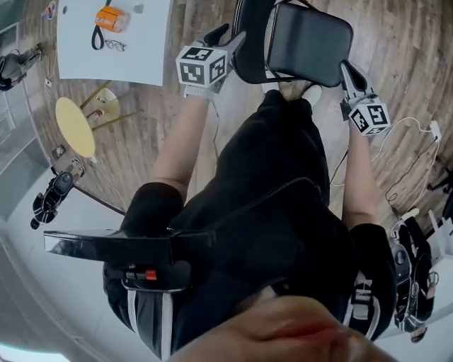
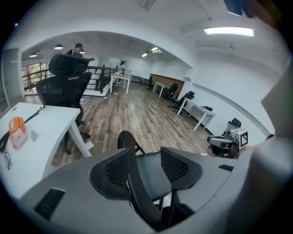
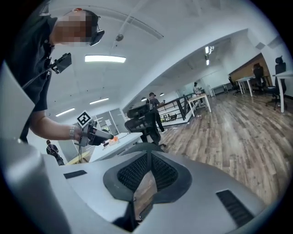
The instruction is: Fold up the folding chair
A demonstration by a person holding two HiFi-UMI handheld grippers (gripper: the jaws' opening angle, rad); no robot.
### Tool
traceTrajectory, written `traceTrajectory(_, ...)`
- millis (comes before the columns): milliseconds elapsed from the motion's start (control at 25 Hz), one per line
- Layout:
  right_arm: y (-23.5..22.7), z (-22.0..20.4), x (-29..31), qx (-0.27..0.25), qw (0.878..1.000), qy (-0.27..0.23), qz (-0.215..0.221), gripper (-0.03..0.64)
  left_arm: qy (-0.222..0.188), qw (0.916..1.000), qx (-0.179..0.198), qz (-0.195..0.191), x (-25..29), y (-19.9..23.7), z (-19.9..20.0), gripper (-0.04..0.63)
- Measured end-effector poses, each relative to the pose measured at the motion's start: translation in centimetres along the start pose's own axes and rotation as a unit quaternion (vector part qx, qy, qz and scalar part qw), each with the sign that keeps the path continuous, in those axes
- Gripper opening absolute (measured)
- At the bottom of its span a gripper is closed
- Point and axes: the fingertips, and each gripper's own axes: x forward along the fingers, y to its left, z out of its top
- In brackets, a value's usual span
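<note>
Left tongs (image 1: 230,37) stand open around the folding chair (image 1: 311,42) frame; right tongs (image 1: 347,68), closed, beside it.

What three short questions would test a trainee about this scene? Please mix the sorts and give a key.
1. True or false: the jaws of the right gripper are shut.
2. What stands between the open jaws of the left gripper? A) a bar of the chair; B) a cable; C) nothing.
3. Fill in: the orange thing lies on the white ____.
Key: 1 true; 2 A; 3 table.
</note>
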Motion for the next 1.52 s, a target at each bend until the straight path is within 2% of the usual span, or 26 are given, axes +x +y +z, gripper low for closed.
traceTrajectory(160,-4.3,-6.0,0.1,0.043,0.999,0.023,0.0,0.012,0.052,0.9972,-0.046,0.028,2.2,2.3,-2.8,0.224)
traceTrajectory(240,-6.2,-8.6,0.3,0.07,0.997,0.027,0.006,0.023,0.08,0.995,-0.051,0.032,3.7,3.0,-4.3,0.236)
traceTrajectory(320,-8.3,-11.0,0.8,0.111,0.994,0.019,0.012,0.075,0.104,0.9928,-0.053,0.028,5.2,3.9,-5.6,0.244)
traceTrajectory(400,-11.1,-14.2,0.9,0.162,0.987,0.011,-0.002,0.083,0.12,0.9908,-0.058,0.024,6.5,5.0,-6.7,0.247)
traceTrajectory(560,-16.5,-20.3,0.5,0.203,0.978,0.027,-0.039,0.107,0.139,0.9879,-0.067,0.019,8.3,6.5,-8.3,0.247)
traceTrajectory(640,-18.6,-23.1,0.1,0.223,0.973,0.036,-0.048,0.143,0.144,0.9872,-0.065,0.02,8.6,7.0,-8.9,0.247)
traceTrajectory(840,-22.7,-29.6,0.1,0.275,0.959,0.061,-0.043,0.235,0.14,0.9851,-0.099,-0.002,8.4,7.3,-9.2,0.249)
traceTrajectory(1000,-25.3,-32.9,0.0,0.302,0.95,0.073,-0.039,0.252,0.146,0.9823,-0.116,-0.018,8.6,7.1,-9.3,0.25)
traceTrajectory(1120,-25.4,-35.7,0.7,0.333,0.937,0.106,-0.009,0.295,0.159,0.9789,-0.125,-0.028,8.5,6.9,-9.6,0.25)
traceTrajectory(1240,-25.4,-37.7,1.8,0.353,0.925,0.138,0.019,0.319,0.175,0.977,-0.117,-0.032,8.5,6.9,-9.6,0.25)
traceTrajectory(1440,-27.6,-40.1,2.2,0.378,0.91,0.167,0.013,0.331,0.201,0.9734,-0.101,-0.043,8.5,6.4,-9.9,0.244)
traceTrajectory(1520,-27.9,-41.0,2.6,0.387,0.903,0.183,0.021,0.331,0.208,0.9713,-0.101,-0.055,8.5,6.0,-10.0,0.209)
